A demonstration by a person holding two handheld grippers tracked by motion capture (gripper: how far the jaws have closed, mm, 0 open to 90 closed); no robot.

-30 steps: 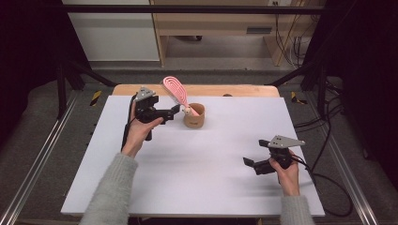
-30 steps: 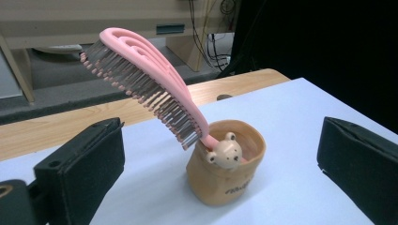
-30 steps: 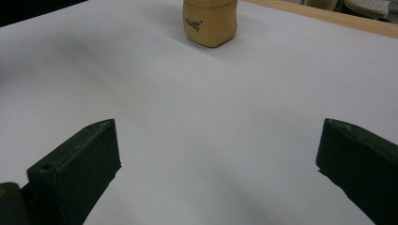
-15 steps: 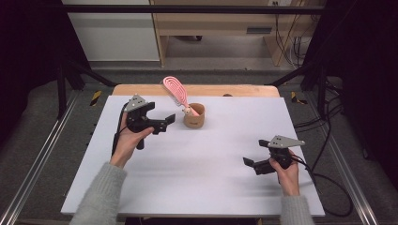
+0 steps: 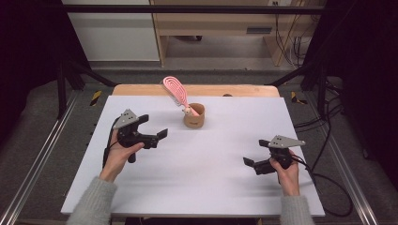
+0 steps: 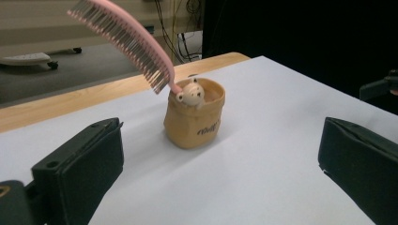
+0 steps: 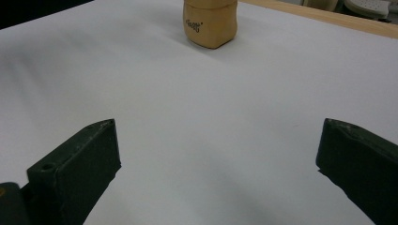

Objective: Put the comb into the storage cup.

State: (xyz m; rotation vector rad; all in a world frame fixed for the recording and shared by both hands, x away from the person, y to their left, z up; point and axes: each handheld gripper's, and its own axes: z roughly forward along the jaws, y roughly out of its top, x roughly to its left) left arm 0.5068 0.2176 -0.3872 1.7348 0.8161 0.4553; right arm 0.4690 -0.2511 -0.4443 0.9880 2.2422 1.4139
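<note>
A tan cup [image 5: 194,116] stands at the back middle of the white table [image 5: 206,187]. A pink comb [image 5: 174,91] sticks up out of it, leaning back and left. In the left gripper view the cup [image 6: 195,122] carries a small animal figure [image 6: 191,93] at its rim, and the comb [image 6: 126,40] rises to the upper left. My left gripper [image 5: 154,127] hovers left of the cup, apart from it, open and empty [image 6: 220,159]. My right gripper [image 5: 256,152] stays at the front right, open and empty [image 7: 218,159], facing the cup [image 7: 210,23] from afar.
A wooden strip [image 5: 234,90] runs along the table's far edge. Metal rails [image 5: 33,173] flank the table and cables [image 5: 328,187] trail on the right. The right gripper [image 6: 380,86] shows at the right edge of the left gripper view.
My left gripper has drawn back from the cup, moving left and toward the near side. The comb stays in the cup. The right gripper has not moved.
</note>
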